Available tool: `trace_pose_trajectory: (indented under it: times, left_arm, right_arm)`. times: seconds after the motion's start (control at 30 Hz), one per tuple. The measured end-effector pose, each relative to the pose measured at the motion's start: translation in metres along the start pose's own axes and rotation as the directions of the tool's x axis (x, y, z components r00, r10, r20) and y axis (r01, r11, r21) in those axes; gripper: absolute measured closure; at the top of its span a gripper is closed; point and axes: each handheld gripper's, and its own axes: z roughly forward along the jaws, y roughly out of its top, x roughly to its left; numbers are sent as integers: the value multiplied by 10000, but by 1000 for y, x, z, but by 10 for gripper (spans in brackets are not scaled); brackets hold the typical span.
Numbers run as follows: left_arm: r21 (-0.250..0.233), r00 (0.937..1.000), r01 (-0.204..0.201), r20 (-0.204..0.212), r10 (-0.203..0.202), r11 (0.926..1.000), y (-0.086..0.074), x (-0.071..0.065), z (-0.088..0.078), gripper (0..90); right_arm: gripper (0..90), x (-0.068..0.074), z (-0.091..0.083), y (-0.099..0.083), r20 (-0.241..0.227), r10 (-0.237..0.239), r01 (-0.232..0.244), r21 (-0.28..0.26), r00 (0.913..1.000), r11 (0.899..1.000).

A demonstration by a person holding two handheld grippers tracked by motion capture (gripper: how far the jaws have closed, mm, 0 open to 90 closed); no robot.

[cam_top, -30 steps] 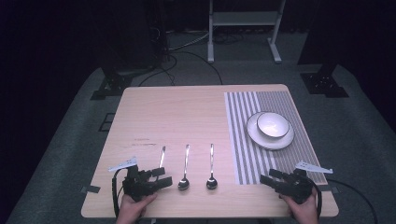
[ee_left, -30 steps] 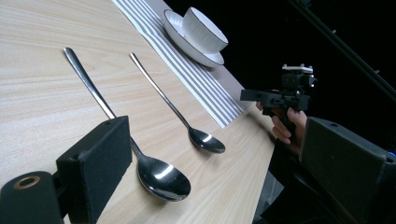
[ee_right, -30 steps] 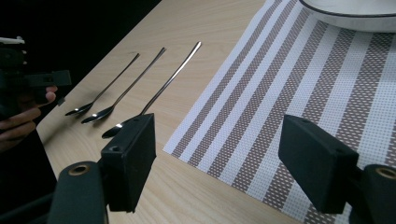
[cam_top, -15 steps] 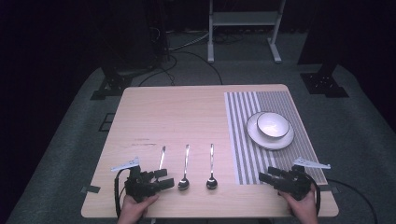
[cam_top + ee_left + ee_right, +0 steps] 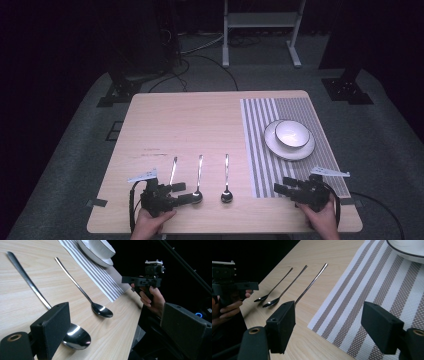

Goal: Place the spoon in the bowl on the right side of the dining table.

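Three metal spoons lie side by side on the wooden table: the left spoon, the middle spoon and the right spoon. My left gripper rests near the front edge, open, with the middle spoon's bowl low between its jaws, untouched. Beyond it lies the right spoon. My right gripper is open over the front of the striped placemat, with nothing between its jaws. In the right gripper view all three spoons lie ahead to its left.
A white bowl sits on a white plate on the placemat at the right. A metal stand and cables are on the dark floor behind the table. Light wood stretches between the spoons and the far edge.
Both grippers have hardly moved. The spoons, plate and bowl lie as before.
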Motion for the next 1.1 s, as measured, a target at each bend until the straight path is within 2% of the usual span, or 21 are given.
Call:
trace_pose_trajectory:
  times: [0.23,0.3,0.5,0.67,0.8,0.9,0.97,1.0,1.1]
  left_arm:
    - [420,9992,124,362,-139,9990,-3,-3,12,80]
    - [678,9990,119,418,-148,9976,-5,-3,16,80]
    - [1027,9986,152,485,-203,9946,-8,-3,23,80]
    - [1333,9984,368,366,-420,9904,-10,0,27,80]
    - [1691,9983,512,205,-554,9843,-12,1,31,80]
    - [2219,9976,695,-201,-667,9726,-15,5,34,81]
    - [2394,9952,971,-359,-911,9661,-16,8,36,86]
    - [2358,9940,1088,-339,-1037,9657,-16,9,36,87]
    - [2392,9946,1029,-373,-968,9655,-16,9,35,87]
  right_arm:
    - [264,5,6,8,-221,-126,127,25,9997,9999]
    - [264,6,7,10,-240,-140,140,10,9996,9999]
    - [264,9,12,14,-309,-229,231,63,9993,9997]
    - [268,12,16,16,-337,-289,296,195,9990,9994]
    - [268,16,19,19,-410,-392,405,316,9984,9987]
    - [268,19,21,23,-425,-481,499,424,9979,9979]
    - [268,21,23,25,-462,-603,625,479,9971,9969]
    - [268,23,24,26,-474,-648,673,534,9968,9963]
    - [268,27,29,29,-535,-839,873,642,9950,9941]
